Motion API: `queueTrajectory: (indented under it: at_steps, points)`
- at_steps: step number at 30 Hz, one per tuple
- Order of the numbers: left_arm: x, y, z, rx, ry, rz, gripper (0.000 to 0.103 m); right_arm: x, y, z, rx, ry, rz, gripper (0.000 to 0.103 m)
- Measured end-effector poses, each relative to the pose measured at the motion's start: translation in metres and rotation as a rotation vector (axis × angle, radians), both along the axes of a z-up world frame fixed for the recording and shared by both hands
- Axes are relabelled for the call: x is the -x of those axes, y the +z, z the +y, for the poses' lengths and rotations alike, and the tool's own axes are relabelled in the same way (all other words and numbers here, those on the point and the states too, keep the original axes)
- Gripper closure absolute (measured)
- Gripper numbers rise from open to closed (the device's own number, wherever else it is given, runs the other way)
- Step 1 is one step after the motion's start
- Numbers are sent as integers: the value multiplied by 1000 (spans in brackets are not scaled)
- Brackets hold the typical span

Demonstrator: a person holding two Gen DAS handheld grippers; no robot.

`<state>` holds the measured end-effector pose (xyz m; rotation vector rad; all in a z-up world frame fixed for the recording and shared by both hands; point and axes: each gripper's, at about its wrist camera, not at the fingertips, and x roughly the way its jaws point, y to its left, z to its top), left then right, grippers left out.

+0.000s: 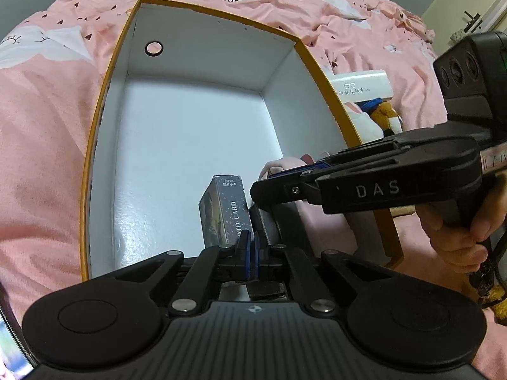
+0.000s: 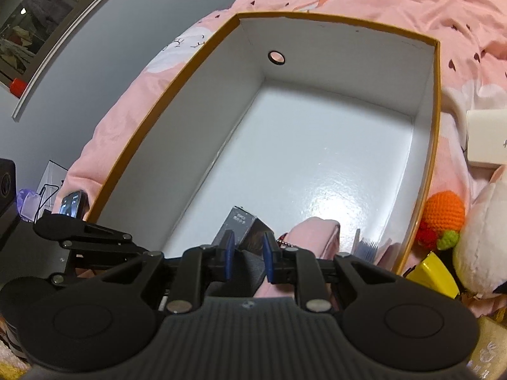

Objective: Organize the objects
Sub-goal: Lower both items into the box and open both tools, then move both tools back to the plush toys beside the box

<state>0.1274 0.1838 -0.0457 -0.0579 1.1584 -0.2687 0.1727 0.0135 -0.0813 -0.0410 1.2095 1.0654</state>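
Observation:
A large open box with an orange rim (image 1: 107, 95) and white inside lies on a pink bedspread; its rim (image 2: 158, 107) also shows in the right wrist view. A small grey photo card box (image 1: 225, 209) stands tilted at the near end of its floor. My right gripper (image 2: 248, 247) is shut on this card box (image 2: 242, 221), whose grey face fills the gap between the blue pads. In the left wrist view the right gripper (image 1: 263, 190) reaches in from the right, beside the card box. My left gripper (image 1: 250, 253) is shut with nothing in it, just in front of the card box.
A pink pouch (image 2: 317, 234) with a bead chain and a small blue comb-like piece (image 2: 367, 243) lie in the box's near corner. Outside its right wall are a white carton (image 2: 488, 139), a crocheted orange toy (image 2: 443, 212), a yellow item (image 2: 434, 272) and a plush toy (image 1: 380, 117). A hand (image 1: 459, 231) holds the right gripper.

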Motion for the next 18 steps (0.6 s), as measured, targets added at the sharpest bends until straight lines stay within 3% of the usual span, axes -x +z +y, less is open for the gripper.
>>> queueTrajectory:
  at_steps: [2,5,7,9,18]
  points:
    - [3,3,-1,-12,16,-29,97,7,6,-1,-5,4,-48,80]
    - [10,13,-4,-18,61,-113,95,15,17,-7,-31,-10,-113,68]
    - [15,19,-12,-19,77,-175,95,17,27,-16,-36,-44,-163,68]
    - [19,24,-20,-19,81,-217,95,21,37,-27,-30,-86,-235,58]
    - [30,37,-53,27,19,-319,95,38,66,-89,11,-264,-451,29]
